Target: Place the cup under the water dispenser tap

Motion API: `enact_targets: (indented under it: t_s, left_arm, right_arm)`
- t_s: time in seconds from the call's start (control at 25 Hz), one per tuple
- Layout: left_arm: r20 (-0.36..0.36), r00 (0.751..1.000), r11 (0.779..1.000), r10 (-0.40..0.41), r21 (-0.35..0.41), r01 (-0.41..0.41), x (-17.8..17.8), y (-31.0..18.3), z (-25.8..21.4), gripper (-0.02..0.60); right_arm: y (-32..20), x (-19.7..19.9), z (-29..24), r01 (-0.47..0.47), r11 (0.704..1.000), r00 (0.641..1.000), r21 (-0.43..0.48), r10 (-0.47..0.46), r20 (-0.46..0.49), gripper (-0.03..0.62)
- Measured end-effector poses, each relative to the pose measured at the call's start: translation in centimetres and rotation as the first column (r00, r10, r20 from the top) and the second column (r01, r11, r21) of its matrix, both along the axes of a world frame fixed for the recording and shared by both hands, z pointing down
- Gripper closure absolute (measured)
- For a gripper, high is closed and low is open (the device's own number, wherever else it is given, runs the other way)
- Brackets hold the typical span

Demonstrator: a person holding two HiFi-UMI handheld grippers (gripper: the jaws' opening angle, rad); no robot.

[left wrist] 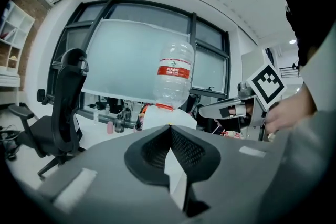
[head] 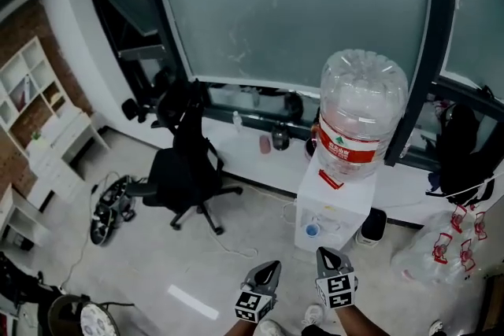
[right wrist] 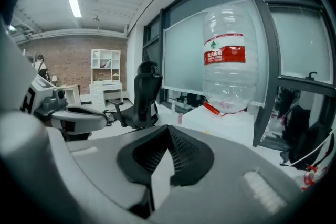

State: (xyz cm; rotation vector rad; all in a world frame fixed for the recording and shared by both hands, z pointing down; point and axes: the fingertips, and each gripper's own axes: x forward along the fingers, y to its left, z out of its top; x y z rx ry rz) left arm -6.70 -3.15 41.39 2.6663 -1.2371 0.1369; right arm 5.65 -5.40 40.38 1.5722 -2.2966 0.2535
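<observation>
Facing the water dispenser (head: 339,197), the left claw (head: 270,270) and right claw (head: 329,256) are hanging closed and empty, apparently because what looks like the cup (head: 313,230), small and blue, is already sitting in the tap recess.

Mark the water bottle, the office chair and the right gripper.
water bottle (head: 364,102), head view, on its clear body above the red label.
office chair (head: 179,173), head view, on the black seat.
right gripper (head: 329,255), head view, at the tips of its shut jaws.
</observation>
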Motion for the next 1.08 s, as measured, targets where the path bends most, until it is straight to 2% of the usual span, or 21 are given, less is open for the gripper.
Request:
enact_targets:
  t_s: [0.24, 0.52, 0.68, 1.08]
  left_arm:
    - [0.011, 1.000, 0.998, -0.017, 0.056, 0.016, -1.2, 0.0, -2.5, 0.565]
    - [0.018, 0.999, 0.996, -0.033, 0.086, 0.031, -1.6, -0.6, -3.8, 0.565]
    - [0.011, 0.999, 0.994, -0.041, 0.101, 0.040, -1.1, -1.2, -4.4, 0.565]
    - [0.022, 1.000, 0.990, 0.004, 0.142, -0.008, 1.0, -1.1, -5.9, 0.565]
  right_arm:
    - [1.1, -1.0, -3.1, 0.045, 0.997, 0.999, 0.065, -0.043, -0.031, 0.592]
    - [0.5, -1.5, -5.6, 0.063, 0.991, 0.997, 0.118, -0.058, -0.045, 0.592]
    - [0.1, -1.7, -6.1, 0.073, 0.986, 0.995, 0.149, -0.061, -0.082, 0.592]
    - [0.1, -2.1, -7.2, 0.098, 0.976, 0.991, 0.193, -0.079, -0.107, 0.592]
